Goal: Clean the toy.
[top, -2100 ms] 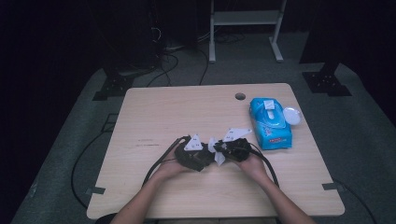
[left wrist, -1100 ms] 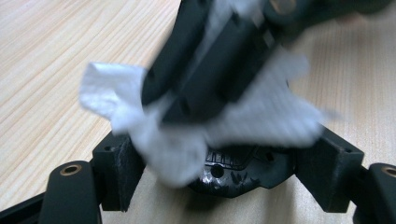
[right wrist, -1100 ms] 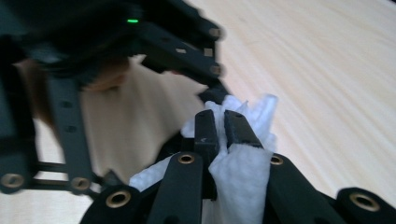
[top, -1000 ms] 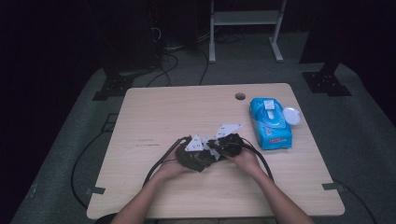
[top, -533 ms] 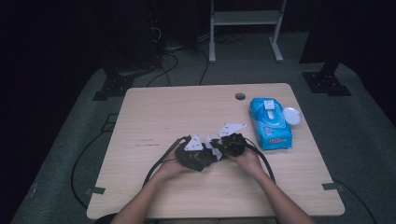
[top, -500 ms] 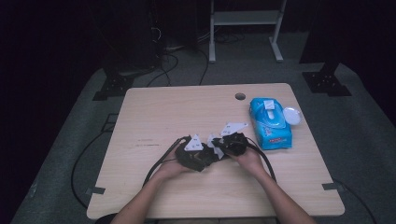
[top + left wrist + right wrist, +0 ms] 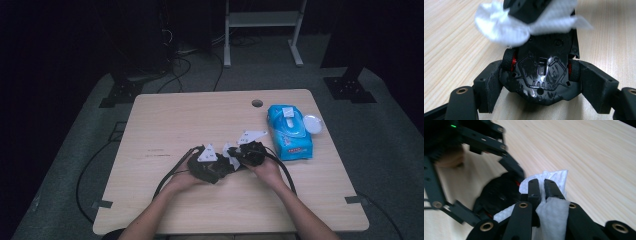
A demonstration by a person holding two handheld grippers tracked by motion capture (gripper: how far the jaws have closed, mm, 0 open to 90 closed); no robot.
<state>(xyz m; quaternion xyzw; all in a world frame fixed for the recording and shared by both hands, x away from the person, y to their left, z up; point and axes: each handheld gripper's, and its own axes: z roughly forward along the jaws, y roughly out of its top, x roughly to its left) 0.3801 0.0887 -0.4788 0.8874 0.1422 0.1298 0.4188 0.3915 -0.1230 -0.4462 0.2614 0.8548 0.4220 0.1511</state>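
Wiping in hand: toy car underside, with a white wipe.

Item one, left gripper point(image 7: 216, 169): sits near the middle of the surface point(image 7: 200, 120), toward its near edge. Its jaws clamp a black toy car point(image 7: 541, 75) across its width, one pad on each flank by the red-hubbed wheels. The car lies belly up, the glossy chassis plate facing the left gripper view's camera. Its long axis runs straight away from that gripper, along the line of the jaws.

Item two, right gripper point(image 7: 239, 152): just right of the left one in the high view, the two almost touching. Its jaws are closed tight on a crumpled wipe point(image 7: 549, 205), a wad bulging between and around the tips.

Item three, the deciding relation: the wipe point(image 7: 506, 25) lies over the far end of the chassis as seen from the left gripper, draped across it from side to side. The near part of the belly, between the pads, is bare. Judged from this, the stroke to come should run along the car's long axis, from the far end back toward the left jaws. The right hand point(image 7: 267, 170) carries that move; the left only holds.

Item four, off to the right: a blue wipes pack point(image 7: 289, 131), lid open, near the right edge of the surface, well apart from both grippers.
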